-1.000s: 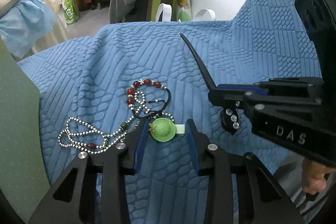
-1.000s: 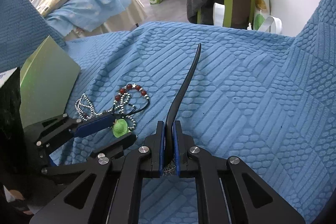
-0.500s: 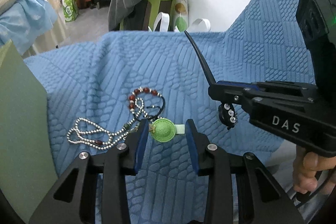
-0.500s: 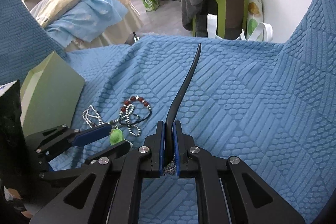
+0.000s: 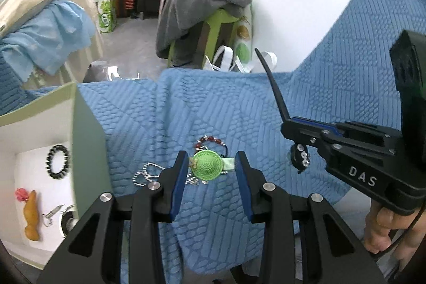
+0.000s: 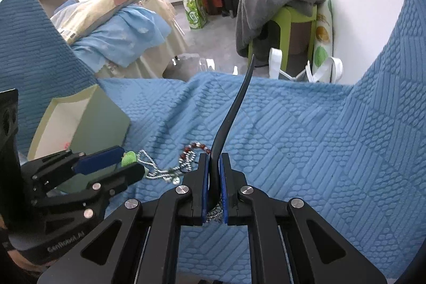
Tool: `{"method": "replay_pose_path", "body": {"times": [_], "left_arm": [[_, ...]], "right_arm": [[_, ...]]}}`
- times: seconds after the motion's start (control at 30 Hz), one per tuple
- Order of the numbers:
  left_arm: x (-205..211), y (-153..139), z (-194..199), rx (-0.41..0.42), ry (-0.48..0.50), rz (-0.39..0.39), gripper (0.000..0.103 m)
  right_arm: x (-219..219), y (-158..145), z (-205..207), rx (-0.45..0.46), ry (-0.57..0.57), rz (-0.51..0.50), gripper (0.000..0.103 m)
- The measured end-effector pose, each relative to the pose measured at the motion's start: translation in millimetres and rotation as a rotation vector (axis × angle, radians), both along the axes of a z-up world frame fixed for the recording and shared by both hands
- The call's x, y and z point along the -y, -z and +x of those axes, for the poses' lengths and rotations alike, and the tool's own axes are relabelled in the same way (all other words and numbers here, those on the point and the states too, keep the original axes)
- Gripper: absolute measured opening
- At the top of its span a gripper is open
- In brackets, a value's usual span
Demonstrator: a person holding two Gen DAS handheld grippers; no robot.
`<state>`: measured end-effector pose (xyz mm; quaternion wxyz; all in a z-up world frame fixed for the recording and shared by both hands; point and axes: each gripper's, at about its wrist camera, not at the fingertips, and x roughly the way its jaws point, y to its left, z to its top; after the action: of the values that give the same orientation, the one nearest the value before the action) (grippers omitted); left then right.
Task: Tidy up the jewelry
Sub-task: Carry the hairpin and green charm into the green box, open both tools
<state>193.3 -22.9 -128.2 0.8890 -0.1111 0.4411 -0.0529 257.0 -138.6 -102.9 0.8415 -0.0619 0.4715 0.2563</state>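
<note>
My left gripper (image 5: pixel 210 164) is shut on a green hat-shaped hair clip (image 5: pixel 208 164) and holds it above the blue quilted cloth (image 5: pixel 213 111); it also shows in the right wrist view (image 6: pixel 127 158). Below it on the cloth lie a silver bead chain (image 5: pixel 145 175) and a red-bead bracelet (image 5: pixel 211 140). My right gripper (image 6: pixel 213 177) is shut on a long black curved hair clip (image 6: pixel 234 111) with rhinestones (image 5: pixel 300 157) at its base. The open pale-green jewelry box (image 5: pixel 40 129) stands at the left.
The box holds a black beaded bracelet (image 5: pixel 58 161), an orange and pink piece (image 5: pixel 29 214) and small metal items (image 5: pixel 54 212). Beyond the cloth's far edge stand a green stool with grey clothes (image 5: pixel 205 4) and a bed (image 6: pixel 111 25).
My left gripper has lifted the green hat clip off the cloth and pulled back leftward, bringing the box's inside into view. My right gripper has risen, still holding the black clip.
</note>
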Motion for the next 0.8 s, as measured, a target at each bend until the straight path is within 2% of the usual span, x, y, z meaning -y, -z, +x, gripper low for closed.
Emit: {"method": "replay_pose_path", "body": {"times": [0.17, 0.43, 0.8], "left_arm": [[-14.3, -12.9, -3.7, 0.005, -0.038, 0.005, 0.037], [-40.7, -30.5, -11.5, 0.007, -0.089, 0.01, 0.037], [-85.0, -47.7, -23.6, 0.029, -0.176, 0.022, 0.037]], "right_arm": [[-12.3, -23.3, -7.5, 0.041, -0.018, 0.005, 0.006], [-36.1, -44.6, -17.4, 0.068, -0.055, 0.064, 0.006], [-85.1, -62.0, -31.7, 0.093, -0.123, 0.12, 0.006]]}}
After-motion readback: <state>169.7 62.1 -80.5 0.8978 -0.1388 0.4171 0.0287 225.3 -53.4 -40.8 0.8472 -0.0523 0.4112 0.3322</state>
